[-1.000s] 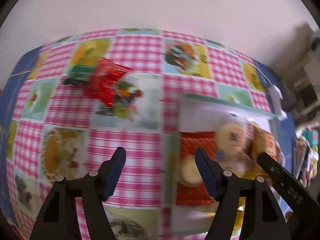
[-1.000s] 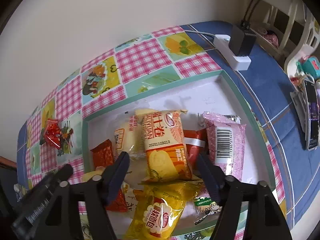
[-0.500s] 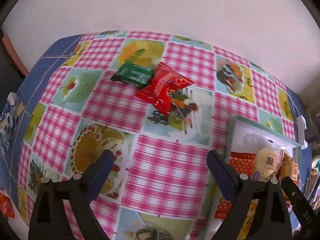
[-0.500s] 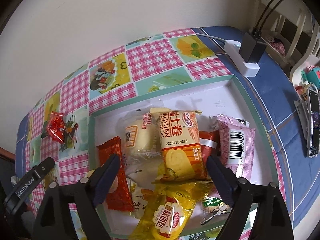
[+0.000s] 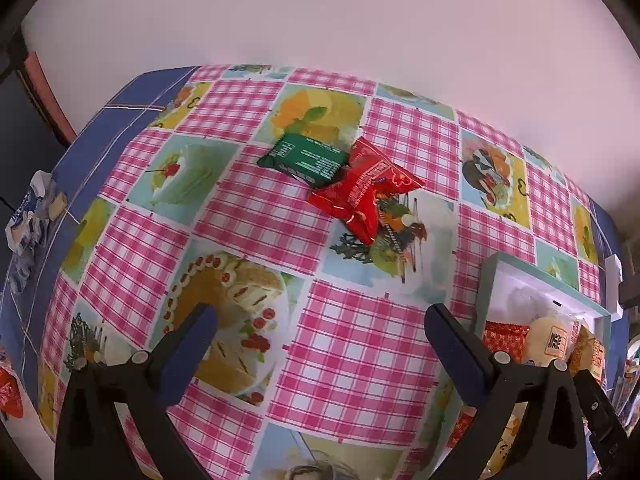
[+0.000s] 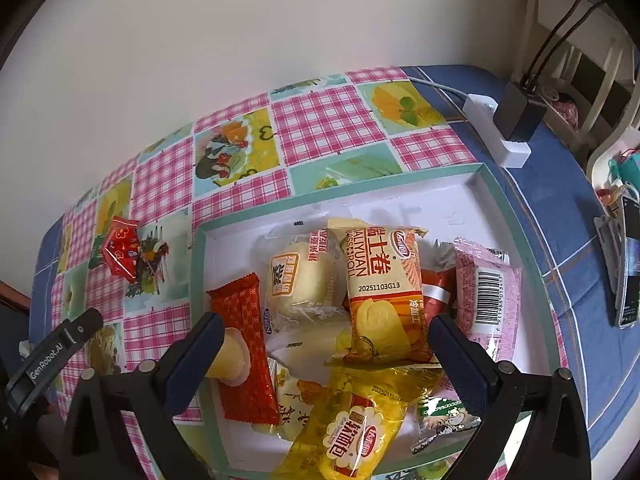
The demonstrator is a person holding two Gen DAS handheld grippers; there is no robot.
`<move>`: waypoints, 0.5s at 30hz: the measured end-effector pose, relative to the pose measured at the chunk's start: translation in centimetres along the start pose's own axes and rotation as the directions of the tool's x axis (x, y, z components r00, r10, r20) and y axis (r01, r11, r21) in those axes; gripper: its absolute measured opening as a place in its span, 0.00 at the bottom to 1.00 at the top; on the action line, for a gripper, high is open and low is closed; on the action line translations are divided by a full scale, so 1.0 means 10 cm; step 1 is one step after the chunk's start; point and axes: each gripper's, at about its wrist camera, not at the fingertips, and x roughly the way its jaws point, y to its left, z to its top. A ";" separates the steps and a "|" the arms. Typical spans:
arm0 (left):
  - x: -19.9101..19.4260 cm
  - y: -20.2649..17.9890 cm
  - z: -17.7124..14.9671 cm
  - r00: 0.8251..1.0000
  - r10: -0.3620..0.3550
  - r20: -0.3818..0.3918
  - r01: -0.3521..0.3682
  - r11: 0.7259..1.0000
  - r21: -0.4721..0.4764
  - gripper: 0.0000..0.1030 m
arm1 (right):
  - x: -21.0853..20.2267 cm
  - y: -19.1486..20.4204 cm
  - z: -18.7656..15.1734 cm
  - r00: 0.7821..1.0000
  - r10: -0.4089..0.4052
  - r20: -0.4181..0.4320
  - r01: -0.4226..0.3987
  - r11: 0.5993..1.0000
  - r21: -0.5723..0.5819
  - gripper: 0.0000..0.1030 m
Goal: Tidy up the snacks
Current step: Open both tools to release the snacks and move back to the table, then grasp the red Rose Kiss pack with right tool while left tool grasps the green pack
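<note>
our left gripper (image 5: 320, 340) has swung from the tray (image 5: 486, 280) toward the red packet (image 5: 364, 194), jaws wide; right gripper (image 6: 326, 344) hovers, jaws wide, empty.

Two loose packets flat on the counter (image 5: 352, 352), touching: green snack packet (image 5: 306, 157), red snack packet (image 5: 362, 192) overlapping its near corner, crinkled and tilted. Well apart, green-rimmed white tray (image 6: 400, 196) heaped with wrapped snacks: orange roll packet (image 6: 380, 292) on top, pale bun (image 6: 296, 280), red-orange bar (image 6: 244, 344), pink packet (image 6: 486, 292), yellow bread packet (image 6: 348, 436) at near edge.
</note>
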 end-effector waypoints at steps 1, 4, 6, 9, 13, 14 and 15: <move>0.00 0.01 0.01 1.000 -0.001 0.003 0.001 1.000 -0.002 1.00 | 0.00 0.00 0.00 1.000 0.000 0.002 0.000 1.000 0.002 1.00; -0.01 0.04 0.02 1.000 0.004 0.015 -0.004 1.000 -0.002 1.00 | -0.01 0.01 0.00 1.000 -0.001 0.006 0.001 1.000 0.000 1.00; -0.02 0.07 0.03 1.000 0.008 0.027 -0.008 1.000 -0.003 1.00 | 0.00 0.02 -0.01 1.000 -0.004 0.005 0.004 1.000 -0.004 1.00; -0.02 0.14 0.06 0.999 0.010 0.045 -0.010 1.000 -0.011 1.00 | -0.01 0.06 -0.01 1.000 0.007 0.008 -0.006 1.000 -0.017 1.00; -0.04 0.32 0.14 0.997 0.015 0.073 -0.012 0.999 -0.044 1.00 | -0.05 0.24 -0.03 0.999 0.033 0.030 -0.031 0.997 -0.066 1.00; -0.04 0.39 0.16 0.997 0.021 0.080 -0.016 0.998 -0.057 1.00 | -0.06 0.30 -0.03 0.999 0.042 0.034 -0.040 0.996 -0.082 1.00; -0.04 0.45 0.17 0.996 0.025 0.085 -0.020 0.998 -0.067 1.00 | -0.07 0.37 -0.04 0.998 0.057 0.037 -0.053 0.994 -0.097 1.00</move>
